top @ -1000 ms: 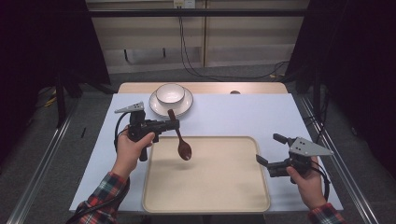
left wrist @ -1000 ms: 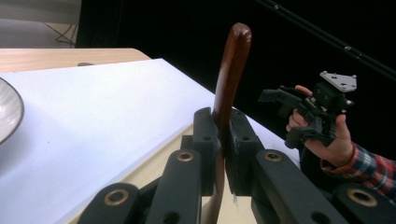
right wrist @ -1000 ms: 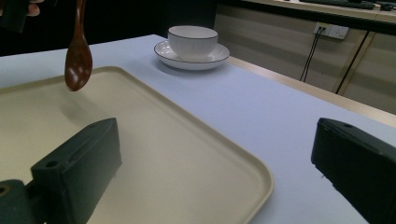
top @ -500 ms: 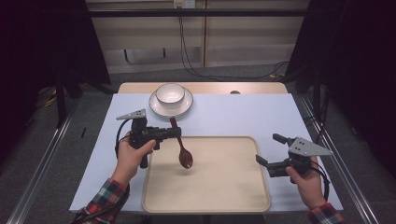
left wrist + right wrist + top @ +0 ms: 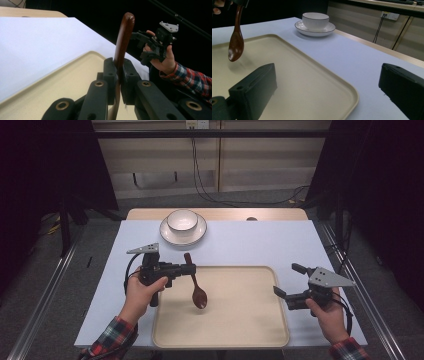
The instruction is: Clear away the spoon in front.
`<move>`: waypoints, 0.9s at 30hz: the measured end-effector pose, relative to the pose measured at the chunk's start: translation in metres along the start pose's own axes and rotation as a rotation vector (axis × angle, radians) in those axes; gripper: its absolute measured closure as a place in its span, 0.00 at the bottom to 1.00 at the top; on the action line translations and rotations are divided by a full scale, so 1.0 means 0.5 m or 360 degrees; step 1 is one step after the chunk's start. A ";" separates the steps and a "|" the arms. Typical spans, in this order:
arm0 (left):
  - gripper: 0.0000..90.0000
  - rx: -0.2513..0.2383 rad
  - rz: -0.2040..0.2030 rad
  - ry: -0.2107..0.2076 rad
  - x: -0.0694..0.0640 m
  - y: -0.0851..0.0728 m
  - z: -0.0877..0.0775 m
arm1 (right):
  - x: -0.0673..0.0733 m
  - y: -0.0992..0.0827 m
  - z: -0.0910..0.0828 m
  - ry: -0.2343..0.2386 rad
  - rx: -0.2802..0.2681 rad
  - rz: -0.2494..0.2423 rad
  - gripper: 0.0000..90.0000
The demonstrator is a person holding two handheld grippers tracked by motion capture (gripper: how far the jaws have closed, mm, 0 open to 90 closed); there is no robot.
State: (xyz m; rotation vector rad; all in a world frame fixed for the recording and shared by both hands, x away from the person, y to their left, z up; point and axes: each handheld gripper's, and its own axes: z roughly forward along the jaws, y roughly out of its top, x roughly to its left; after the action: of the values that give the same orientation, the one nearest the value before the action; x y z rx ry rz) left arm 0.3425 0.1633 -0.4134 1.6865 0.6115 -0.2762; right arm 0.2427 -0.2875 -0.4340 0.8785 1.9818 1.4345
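Observation:
A dark brown wooden spoon (image 5: 195,282) hangs over the left part of the beige tray (image 5: 235,330), bowl end down. My left gripper (image 5: 189,268) is shut on its handle. In the left gripper view the pads (image 5: 110,72) pinch the spoon (image 5: 123,35), whose handle end sticks up. The right gripper view has the spoon (image 5: 235,42) dangling above the tray (image 5: 317,82) at the upper left. My right gripper (image 5: 289,282) stands open at the tray's right edge, and nothing lies between its fingers (image 5: 254,90).
A white bowl (image 5: 182,220) sits on a white plate (image 5: 167,234) at the back of the pale blue table cover (image 5: 260,242). The wooden table edge (image 5: 270,213) runs behind it. Metal rails flank the table on both sides.
My left gripper has carried the spoon toward me and slightly right, from the tray's back-left corner to above its left part. The right gripper has kept still.

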 end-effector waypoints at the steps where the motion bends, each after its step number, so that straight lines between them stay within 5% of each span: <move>1: 0.93 0.0001 0.0006 0.0001 0.000 -0.002 0.000 | 0.000 0.000 0.000 0.0000 0.0001 0.0001 0.01; 27: 0.93 0.0061 0.0002 -0.0056 -0.029 -0.027 0.008 | 0.002 0.000 0.002 -0.0001 0.0008 -0.0007 0.01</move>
State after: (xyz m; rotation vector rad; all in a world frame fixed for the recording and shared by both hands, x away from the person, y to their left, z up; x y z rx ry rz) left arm 0.3241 0.1574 -0.4181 1.7151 0.5825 -0.3181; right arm 0.2431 -0.2862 -0.4345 0.8765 1.9864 1.4272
